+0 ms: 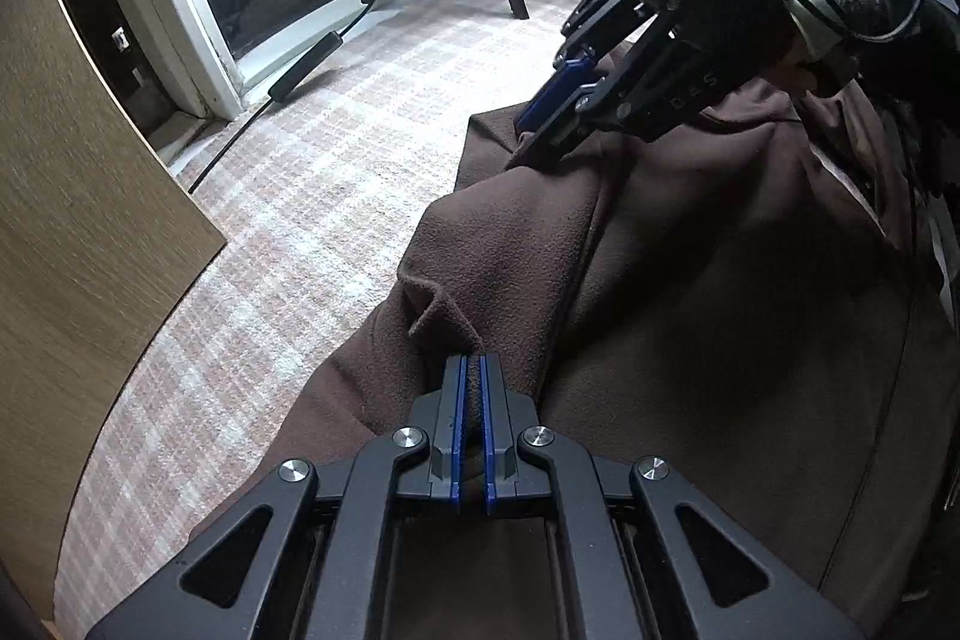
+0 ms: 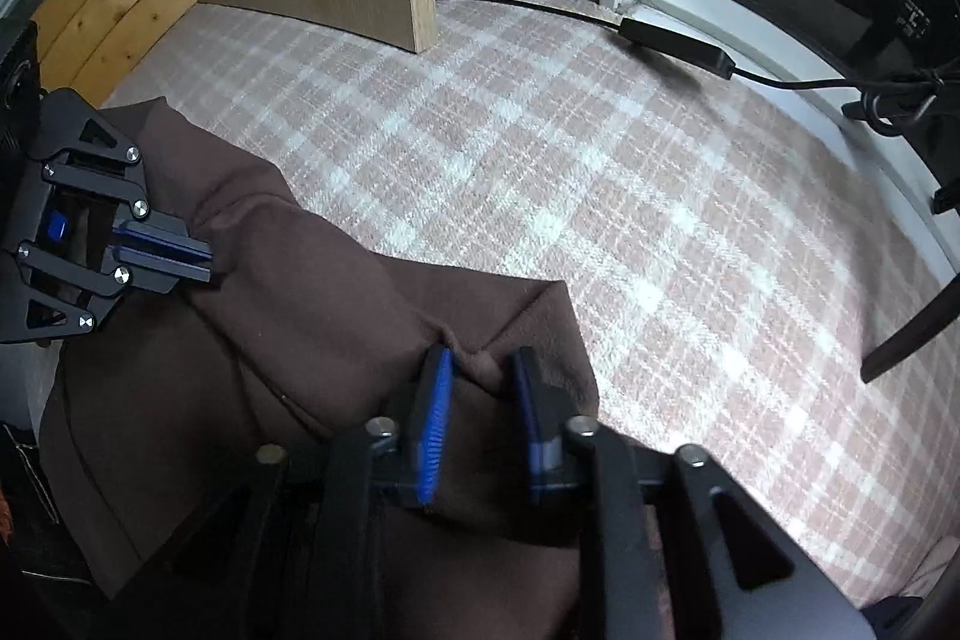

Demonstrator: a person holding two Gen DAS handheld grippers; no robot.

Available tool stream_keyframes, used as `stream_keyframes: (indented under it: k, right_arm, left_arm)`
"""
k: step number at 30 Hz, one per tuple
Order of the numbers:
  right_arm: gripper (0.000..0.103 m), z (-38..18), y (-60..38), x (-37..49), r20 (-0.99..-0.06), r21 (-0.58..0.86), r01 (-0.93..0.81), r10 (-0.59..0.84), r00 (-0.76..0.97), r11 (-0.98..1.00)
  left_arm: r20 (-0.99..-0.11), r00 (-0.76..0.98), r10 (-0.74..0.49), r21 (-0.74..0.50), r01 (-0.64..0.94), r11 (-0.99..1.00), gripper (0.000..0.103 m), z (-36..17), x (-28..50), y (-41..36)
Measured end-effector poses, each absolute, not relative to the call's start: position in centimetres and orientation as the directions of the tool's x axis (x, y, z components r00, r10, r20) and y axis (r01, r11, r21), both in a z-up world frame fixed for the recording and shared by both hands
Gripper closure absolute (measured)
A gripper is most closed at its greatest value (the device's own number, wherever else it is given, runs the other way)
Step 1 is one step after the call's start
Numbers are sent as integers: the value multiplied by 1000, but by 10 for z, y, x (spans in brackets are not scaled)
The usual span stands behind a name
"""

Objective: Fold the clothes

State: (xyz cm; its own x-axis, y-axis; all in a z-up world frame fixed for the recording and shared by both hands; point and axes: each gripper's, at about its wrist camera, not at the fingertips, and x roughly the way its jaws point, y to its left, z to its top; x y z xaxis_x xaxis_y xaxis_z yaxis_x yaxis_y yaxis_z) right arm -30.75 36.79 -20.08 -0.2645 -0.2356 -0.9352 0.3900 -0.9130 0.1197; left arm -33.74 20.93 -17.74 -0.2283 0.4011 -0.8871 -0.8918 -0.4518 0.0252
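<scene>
A: Where's the garment?

B: Dark brown fleece garment (image 1: 690, 250) — lying on the pink-and-white plaid carpet (image 1: 336, 172), bunched along its near edge. It fills the lower left of the right wrist view, with open carpet beyond it.

A: Left gripper?

B: Left gripper (image 1: 473, 382) has its blue-lined fingers pressed together on a ridge of the fleece — a pinched fold sits right between the pads. Firm grip as far as I can judge.

A: Right one?

B: Right gripper (image 2: 480, 400) straddles another fold at the garment's corner. In its own view the fingers (image 2: 435, 400) stand a bit apart with fabric bulging between them; the frame is motion-blurred. In the left wrist view its tips look sunk into the cloth. I'd call it closing on the fleece, pads at the fabric — clamped, though not as tight as the left.

A: Key relation?

B: Both grippers sit on the same bunched edge, well apart, pointing steeply down. That edge runs from one gripper to the other. The rest of the garment lies behind the fingers, toward the person; bare carpet lies ahead. Neither hand is nearer — both are on it already.

A: Next move?

B: Likely lift the edge and carry it over the body to fold. Risk — the right grip slips if it holds too little cloth.
</scene>
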Motion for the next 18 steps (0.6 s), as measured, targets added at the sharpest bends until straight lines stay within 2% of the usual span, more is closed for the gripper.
stream_keyframes:
  k: [3, 8, 12, 14, 16, 18]
  right_arm:
    - [97, -193, 373, -305, -927, 105, 375, -227, -299, -921]
    - [97, -154, 398, -312, -855, 109, 289, -238, -461, -951]
    - [97, -152, 403, -338, -822, -35, 172, -69, -566, -984]
    - [92, -154, 409, -343, -828, -47, 132, -35, -560, -990]
    - [76, -152, 420, -341, -827, -38, 79, -13, -561, -996]
    - [70, -144, 435, -325, -825, 3, 82, -49, -564, -997]
  left_arm:
    - [-878, -257, 405, 44, -884, -466, 99, -170, -340, 207]
    - [-831, -372, 414, 88, -822, -563, 99, -146, -368, 199]
    - [-794, -523, 311, 202, -708, -677, 97, -149, -405, 209]
    - [-794, -547, 265, 232, -676, -699, 95, -155, -416, 208]
    - [-786, -564, 253, 242, -658, -713, 95, -155, -419, 202]
    - [-787, -561, 256, 231, -654, -720, 95, -154, -420, 196]
